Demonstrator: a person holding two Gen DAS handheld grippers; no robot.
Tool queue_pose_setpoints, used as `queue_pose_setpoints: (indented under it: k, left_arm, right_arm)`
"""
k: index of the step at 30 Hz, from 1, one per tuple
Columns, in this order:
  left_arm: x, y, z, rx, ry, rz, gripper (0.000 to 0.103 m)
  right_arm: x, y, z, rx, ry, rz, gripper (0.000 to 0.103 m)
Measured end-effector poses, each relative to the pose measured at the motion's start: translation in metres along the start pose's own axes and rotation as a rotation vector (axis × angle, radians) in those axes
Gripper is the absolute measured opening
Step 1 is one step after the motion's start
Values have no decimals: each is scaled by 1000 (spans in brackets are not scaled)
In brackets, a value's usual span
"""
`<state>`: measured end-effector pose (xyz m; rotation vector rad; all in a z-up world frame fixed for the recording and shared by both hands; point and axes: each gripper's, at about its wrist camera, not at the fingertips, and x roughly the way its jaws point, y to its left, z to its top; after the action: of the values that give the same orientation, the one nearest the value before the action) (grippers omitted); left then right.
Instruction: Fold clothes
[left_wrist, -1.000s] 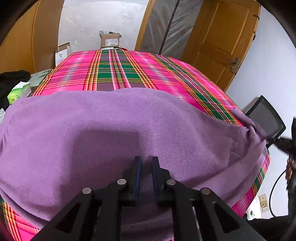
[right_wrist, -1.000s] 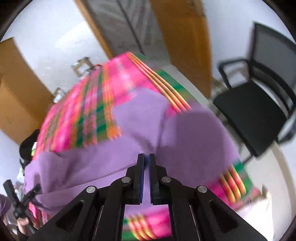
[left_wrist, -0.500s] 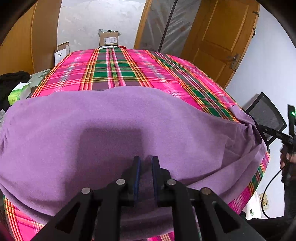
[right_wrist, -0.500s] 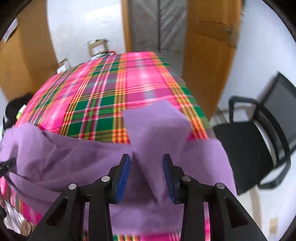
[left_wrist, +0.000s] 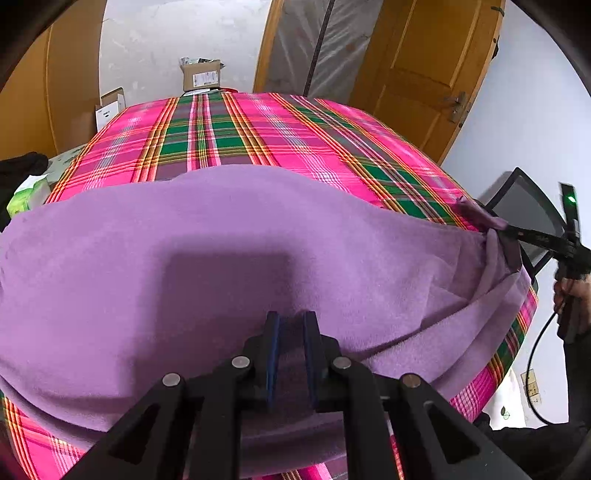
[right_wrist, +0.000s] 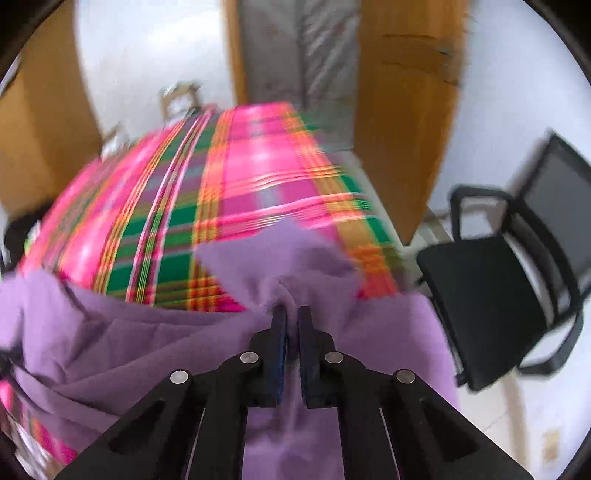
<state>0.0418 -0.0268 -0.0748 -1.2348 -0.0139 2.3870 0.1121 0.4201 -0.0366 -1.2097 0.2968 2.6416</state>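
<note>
Purple garment across near half of plaid-covered bench — left gripper jaws pinch its near edge; right gripper jaws just closed — clamping its right corner

Cardboard box label print too small, unreadable

White walls, wooden door, black chair, cardboard boxes
</note>
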Motion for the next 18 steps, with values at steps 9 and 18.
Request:
queue_pose_setpoints:
  k: [9,18]
  left_arm:
    - [-1,0,-2,4,12,7,12]
    - [2,-13,2,13,11,18,12]
  right_arm:
    - [-42,-112,-70,425,-13,-74,10]
    - [-30,-28,-36,-1,-52,36,41]
